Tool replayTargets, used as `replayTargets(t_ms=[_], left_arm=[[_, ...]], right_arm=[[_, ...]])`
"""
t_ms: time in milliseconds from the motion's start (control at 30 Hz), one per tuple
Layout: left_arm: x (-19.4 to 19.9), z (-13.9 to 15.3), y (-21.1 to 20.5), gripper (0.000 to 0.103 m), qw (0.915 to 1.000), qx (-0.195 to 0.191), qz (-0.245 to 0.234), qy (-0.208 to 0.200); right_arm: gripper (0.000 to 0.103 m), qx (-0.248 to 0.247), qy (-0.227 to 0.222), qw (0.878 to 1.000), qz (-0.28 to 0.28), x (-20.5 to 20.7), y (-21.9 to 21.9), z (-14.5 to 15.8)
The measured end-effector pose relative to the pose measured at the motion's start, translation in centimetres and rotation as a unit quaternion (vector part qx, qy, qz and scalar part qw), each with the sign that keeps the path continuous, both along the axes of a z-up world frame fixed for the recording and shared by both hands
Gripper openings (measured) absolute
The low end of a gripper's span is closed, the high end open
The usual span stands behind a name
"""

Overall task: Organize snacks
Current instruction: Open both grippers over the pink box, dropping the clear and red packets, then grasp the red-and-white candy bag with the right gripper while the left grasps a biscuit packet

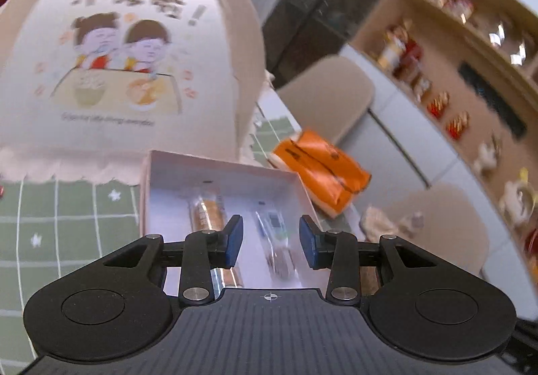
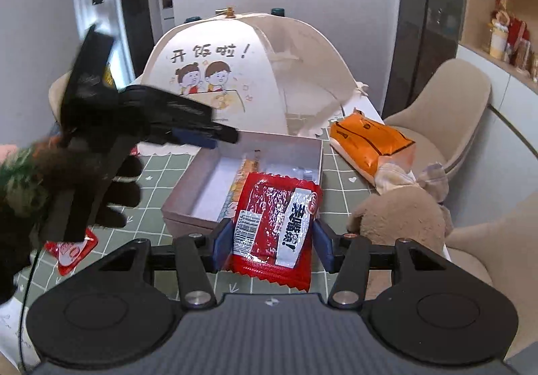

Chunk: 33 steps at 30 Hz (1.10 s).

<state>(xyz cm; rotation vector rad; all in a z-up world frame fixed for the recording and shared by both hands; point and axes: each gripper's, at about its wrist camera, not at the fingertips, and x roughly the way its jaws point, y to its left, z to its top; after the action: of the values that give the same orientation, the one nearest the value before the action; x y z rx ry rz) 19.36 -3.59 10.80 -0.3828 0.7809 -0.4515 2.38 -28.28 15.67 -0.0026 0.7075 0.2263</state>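
Observation:
A shallow white box (image 1: 158,180) (image 2: 188,207) sits on the green checked tablecloth. In it lie an orange-brown wrapped snack bar (image 1: 206,212) (image 2: 247,168) and a clear-wrapped snack (image 1: 274,233). My left gripper (image 1: 270,240) is open and empty, hovering over the box; it shows in the right wrist view (image 2: 198,136) above the box's left rim. My right gripper (image 2: 272,242) is shut on a red snack packet (image 2: 272,223) with a silver label, held just before the box's near edge. Another red packet (image 2: 72,252) lies on the cloth at left.
A dome-shaped food cover (image 1: 117,55) (image 2: 242,72) with a cartoon stands behind the box. An orange tissue pack (image 1: 319,170) (image 2: 370,143) lies right of the box. A plush toy (image 2: 403,213) sits at the right table edge. Beige chairs (image 2: 447,106) and wall shelves (image 1: 454,72) stand beyond.

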Motion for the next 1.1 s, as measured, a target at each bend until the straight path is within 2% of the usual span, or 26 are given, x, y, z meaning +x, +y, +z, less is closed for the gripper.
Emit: replayTargets(t_ms=[133,233,333,467,567,700,833,900,967,1100], left_arm=[[-2.2,0.7,2.8,0.041,0.9997,0.009,0.021,-0.012],[-4.0,0.4,5.8,0.041,0.9991,0.013,0.040,0.002],[-5.9,-0.6,9.1,0.041,0.9967,0.019,0.077,0.019],[-9.3,-1.6,14.1,0.041,0.9905,0.035,0.130,0.031],[-12.1,-2.5,18.5,0.041,0.9816,0.057,0.178,0.040],[-15.4,-4.1,23.8,0.041,0.9632,0.096,0.244,0.060],[-17.6,-6.0,27.9,0.041,0.9459,0.096,0.296,0.092],[-18.0,-6.6,28.6,0.041,0.9432,0.097,0.302,0.099],[-17.8,-7.0,28.6,0.041,0.9445,0.092,0.297,0.105],[-16.9,-7.7,26.9,0.041,0.9565,0.077,0.261,0.105]], right_arm=[[0.051,0.013,0.002,1.000,-0.006,2.2,0.0,0.0],[0.052,0.005,-0.016,1.000,0.001,5.7,1.4,1.0],[0.067,0.008,-0.027,1.000,-0.011,9.7,2.6,1.5],[0.068,0.009,0.008,1.000,-0.017,12.7,4.1,0.2],[0.068,0.028,0.027,0.999,0.008,11.5,5.1,-1.4],[0.068,0.024,0.063,0.997,0.034,8.1,6.3,-4.2],[0.068,0.000,0.092,0.994,0.053,3.7,7.0,-6.4],[0.068,-0.020,0.096,0.993,0.062,2.1,7.5,-7.0],[0.068,-0.035,0.098,0.992,0.075,0.8,8.2,-7.2],[0.068,-0.039,0.097,0.987,0.119,-0.7,10.4,-7.0]])
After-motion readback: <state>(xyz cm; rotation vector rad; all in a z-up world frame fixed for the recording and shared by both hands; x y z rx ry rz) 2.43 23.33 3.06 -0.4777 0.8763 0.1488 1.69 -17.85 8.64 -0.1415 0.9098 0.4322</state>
